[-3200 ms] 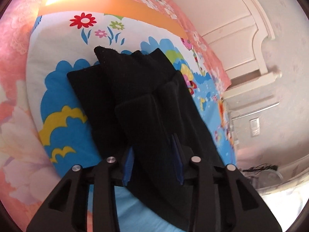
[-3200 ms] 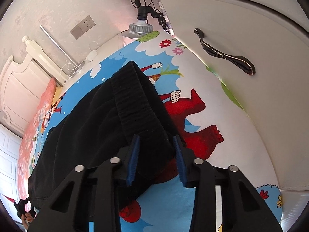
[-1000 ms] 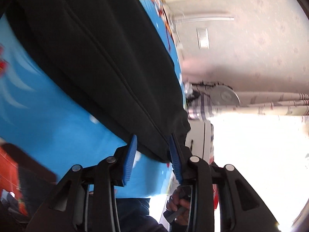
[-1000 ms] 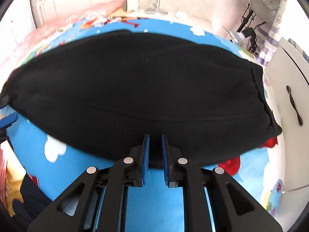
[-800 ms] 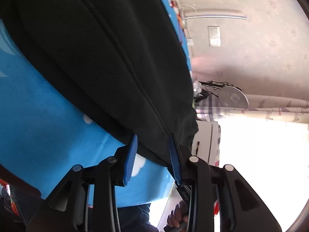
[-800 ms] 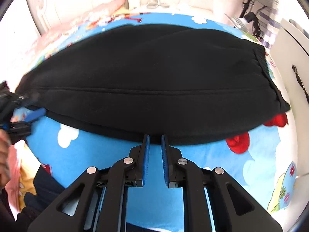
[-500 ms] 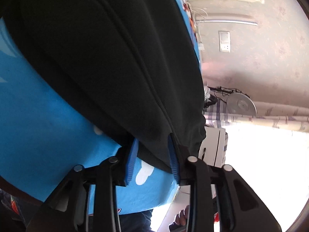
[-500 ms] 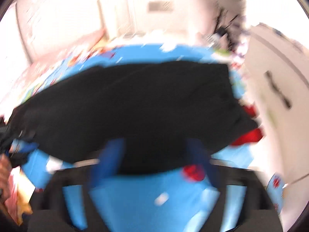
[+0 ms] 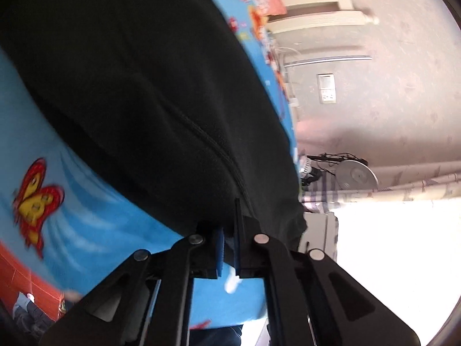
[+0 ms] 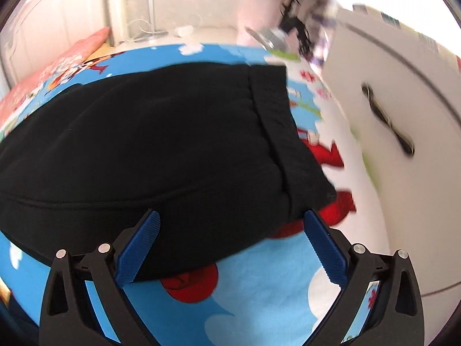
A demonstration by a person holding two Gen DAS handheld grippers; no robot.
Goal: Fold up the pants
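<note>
Black pants (image 10: 144, 144) lie folded lengthwise on a blue cartoon bedsheet (image 10: 259, 302), with the elastic waistband (image 10: 276, 132) at the right end. My right gripper (image 10: 232, 214) is open wide just above the sheet. The pants' near folded edge close to the waistband corner lies between its blue pads (image 10: 144, 242), which do not press on it. In the left wrist view the pants (image 9: 144, 86) fill the upper left. My left gripper (image 9: 227, 230) is shut on the pants' near edge beside the side seam (image 9: 213, 144), and cloth hides its tips.
A white cabinet (image 10: 403, 92) with a dark handle (image 10: 386, 127) stands right against the bed's right side. A pink pillow (image 10: 72, 54) lies at the far left by the headboard. A round lamp head (image 9: 357, 173) and cables stand beyond the bed. A bright window glares at right.
The left pads, earlier apart around the pants' edge, have closed on it. The right gripper, shut a second ago, has sprung wide open and slid right toward the waistband end.
</note>
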